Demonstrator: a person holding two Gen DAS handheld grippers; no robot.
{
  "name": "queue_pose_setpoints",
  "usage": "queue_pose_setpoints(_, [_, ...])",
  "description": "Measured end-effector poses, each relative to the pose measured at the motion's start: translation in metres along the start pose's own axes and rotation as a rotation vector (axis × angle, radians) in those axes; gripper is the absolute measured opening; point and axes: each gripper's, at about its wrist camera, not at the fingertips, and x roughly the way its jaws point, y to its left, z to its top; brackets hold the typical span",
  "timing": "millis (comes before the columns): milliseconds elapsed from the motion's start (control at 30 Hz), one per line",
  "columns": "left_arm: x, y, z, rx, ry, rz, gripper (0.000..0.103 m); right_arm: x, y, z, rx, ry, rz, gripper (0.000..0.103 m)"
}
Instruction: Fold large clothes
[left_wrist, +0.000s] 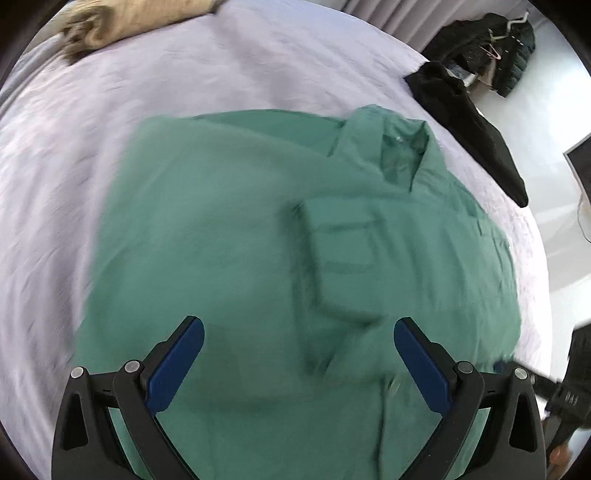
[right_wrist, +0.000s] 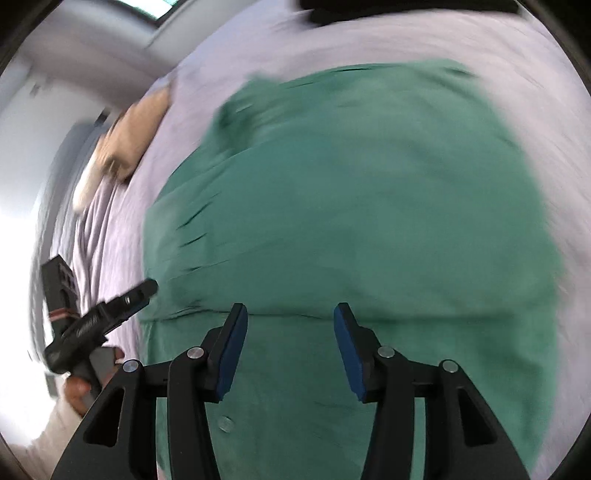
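A large green button-up shirt (left_wrist: 221, 229) lies spread on the lilac bed sheet (left_wrist: 166, 74), with its collar (left_wrist: 399, 147) at the far right. A folded sleeve or pocket panel (left_wrist: 343, 258) rests across its middle. My left gripper (left_wrist: 299, 325) hovers above the shirt, open wide, with nothing between its blue pads (left_wrist: 177, 362). In the right wrist view the same shirt (right_wrist: 351, 203) fills the middle, blurred. My right gripper (right_wrist: 290, 312) is open over it, holding nothing. The left gripper (right_wrist: 110, 314) shows at the shirt's left edge, held by a hand (right_wrist: 77, 395).
A tan folded garment (left_wrist: 122, 22) lies at the bed's far left corner, also seen as a tan garment (right_wrist: 129, 136). A black garment (left_wrist: 476, 129) drapes over the bed's right edge. A dark jacket with hangers (left_wrist: 509, 48) lies on the white floor beyond.
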Motion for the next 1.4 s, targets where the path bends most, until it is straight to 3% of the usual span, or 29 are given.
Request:
queue_pose_setpoints(100, [0.028, -0.012, 0.026, 0.026, 0.027, 0.003, 0.103, -0.02, -0.038, 0.002, 0.115, -0.037, 0.022, 0.053])
queue_pose_setpoints(200, [0.05, -0.02, 0.043, 0.038, 0.04, 0.03, 0.102, -0.044, -0.058, 0.016, 0.139, -0.118, 0.019, 0.053])
queue_pose_setpoints(300, [0.053, -0.03, 0.05, 0.045, 0.031, 0.029, 0.091, -0.055, -0.066, 0.054, 0.107, -0.18, -0.028, 0.053])
queue_pose_setpoints(433, [0.058, -0.041, 0.052, 0.069, 0.033, 0.048, 0.089, -0.042, -0.078, 0.116, 0.074, -0.203, -0.091, 0.053])
queue_pose_setpoints(533, [0.065, -0.047, 0.053, 0.094, 0.032, 0.088, 0.051, -0.013, -0.087, 0.148, 0.088, -0.16, -0.123, 0.053])
queue_pose_setpoints(567, [0.067, -0.048, 0.055, 0.105, 0.033, 0.094, 0.034, 0.004, -0.093, 0.158, 0.104, -0.108, -0.103, 0.053])
queue_pose_setpoints(600, [0.065, -0.049, 0.056, 0.102, 0.036, 0.048, 0.019, 0.013, -0.093, 0.16, 0.108, -0.078, -0.098, 0.049])
queue_pose_setpoints(633, [0.063, -0.05, 0.057, 0.094, 0.036, 0.023, 0.018, 0.02, -0.094, 0.16, 0.093, -0.054, -0.109, 0.012])
queue_pose_setpoints(667, [0.057, -0.056, 0.058, 0.106, 0.017, 0.032, 0.018, 0.02, -0.087, 0.16, 0.057, -0.062, -0.147, 0.003])
queue_pose_setpoints(833, [0.036, -0.08, 0.073, 0.226, -0.082, 0.023, 0.018, -0.006, -0.072, 0.157, -0.049, -0.186, -0.212, 0.002])
queue_pose_setpoints(933, [0.057, -0.075, 0.077, 0.215, -0.034, 0.038, 0.02, 0.003, -0.091, 0.165, -0.01, -0.161, -0.221, 0.003])
queue_pose_setpoints(1000, [0.067, -0.064, 0.067, 0.198, -0.008, 0.077, 0.033, 0.018, -0.095, 0.164, -0.03, -0.145, -0.247, 0.003])
queue_pose_setpoints(1033, [0.067, -0.061, 0.065, 0.191, -0.02, 0.079, 0.033, 0.022, -0.094, 0.163, -0.038, -0.145, -0.256, 0.003])
queue_pose_setpoints(1067, [0.065, -0.057, 0.063, 0.18, -0.035, 0.085, 0.04, 0.024, -0.094, 0.162, -0.044, -0.151, -0.265, 0.003])
queue_pose_setpoints(1100, [0.062, -0.053, 0.062, 0.167, -0.042, 0.121, 0.06, 0.022, -0.095, 0.161, -0.043, -0.155, -0.262, 0.003])
queue_pose_setpoints(1167, [0.051, -0.045, 0.061, 0.16, -0.086, 0.222, 0.076, 0.018, -0.099, 0.162, -0.03, -0.155, -0.244, 0.005])
queue_pose_setpoints(1333, [0.024, -0.038, 0.058, 0.169, -0.097, 0.285, 0.076, -0.013, -0.103, 0.152, 0.09, -0.18, -0.211, 0.011])
queue_pose_setpoints(1400, [0.009, -0.043, 0.052, 0.17, -0.118, 0.243, 0.076, -0.034, -0.102, 0.133, 0.139, -0.194, -0.129, 0.019])
